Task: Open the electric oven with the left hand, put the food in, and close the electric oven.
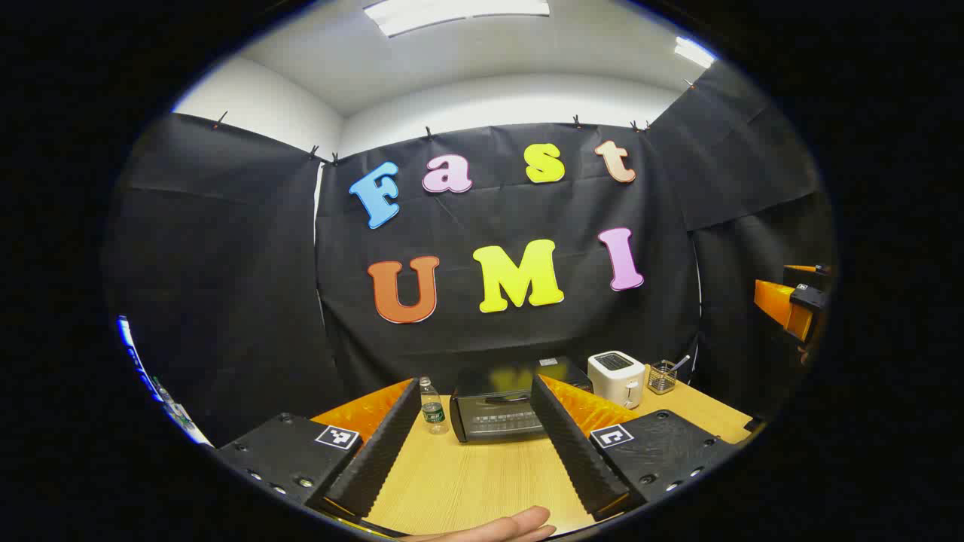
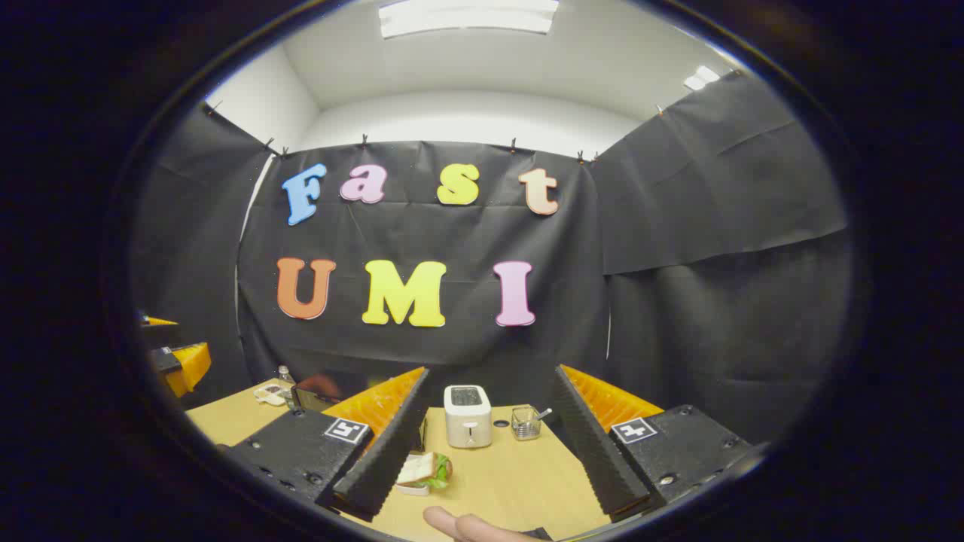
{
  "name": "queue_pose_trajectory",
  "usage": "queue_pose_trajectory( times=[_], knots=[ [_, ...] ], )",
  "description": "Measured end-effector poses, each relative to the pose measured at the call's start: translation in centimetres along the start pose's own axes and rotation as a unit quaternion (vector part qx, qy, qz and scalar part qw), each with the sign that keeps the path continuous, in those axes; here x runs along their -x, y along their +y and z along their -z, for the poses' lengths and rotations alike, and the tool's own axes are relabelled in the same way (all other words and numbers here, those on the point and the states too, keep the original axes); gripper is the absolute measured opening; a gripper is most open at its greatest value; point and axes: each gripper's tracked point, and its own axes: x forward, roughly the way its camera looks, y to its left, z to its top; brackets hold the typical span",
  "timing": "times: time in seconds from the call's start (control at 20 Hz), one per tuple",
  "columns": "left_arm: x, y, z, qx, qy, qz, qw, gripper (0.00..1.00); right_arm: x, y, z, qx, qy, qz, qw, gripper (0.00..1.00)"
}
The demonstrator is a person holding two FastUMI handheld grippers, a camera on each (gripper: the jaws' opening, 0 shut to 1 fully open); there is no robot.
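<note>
The black electric oven (image 1: pixel 497 410) stands at the back of the wooden table (image 1: pixel 467 482) with its door closed. My left gripper (image 1: pixel 478 482) is open, well short of the oven, which shows between its fingers. In the right gripper view a sandwich (image 2: pixel 425 470) with green lettuce lies on a small white plate beside the left finger. My right gripper (image 2: pixel 489 489) is open above the table with nothing between its fingers. Part of the oven (image 2: pixel 316 391) shows behind the right gripper's left finger. The other gripper (image 1: pixel 794 305) is at the right edge of the left gripper view.
A white toaster (image 1: pixel 616 378) and a small wire basket (image 1: pixel 662 376) stand right of the oven. A water bottle (image 1: pixel 431 406) stands left of it. A clear container (image 2: pixel 269 392) lies at the table's far left. A fingertip (image 1: pixel 512 525) shows at the bottom edge.
</note>
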Motion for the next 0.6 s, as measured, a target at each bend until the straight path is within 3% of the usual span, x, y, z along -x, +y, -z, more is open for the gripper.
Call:
queue_pose_trajectory(
  times=[0.05, 0.1, 0.2, 0.25, 0.6],
  knots=[
    [-0.1, -0.2, 0.2, 0.004, 0.002, 0.001, 1.0, 0.88, -0.3, -0.4, 0.3, -0.001, 0.003, 0.003, 1.0, 1.0],
    [0.0, -0.2, 0.1, 0.008, 0.002, 0.001, 1.0, 0.96, -0.6, -0.7, 0.5, -0.002, 0.005, 0.004, 1.0, 1.0],
    [-0.2, -0.1, 0.1, 0.013, 0.002, 0.002, 1.0, 0.96, -1.0, -1.0, 0.9, -0.004, 0.01, 0.006, 1.0, 0.94],
    [-0.4, -0.2, 0.2, 0.015, 0.002, 0.003, 1.0, 0.96, -1.1, -1.3, 1.0, -0.001, 0.012, 0.006, 1.0, 1.0],
    [-2.3, -1.8, 2.2, 0.029, 0.023, 0.029, 0.999, 0.96, -1.9, -2.5, 1.3, 0.004, -0.007, 0.017, 1.0, 1.0]
  ],
)
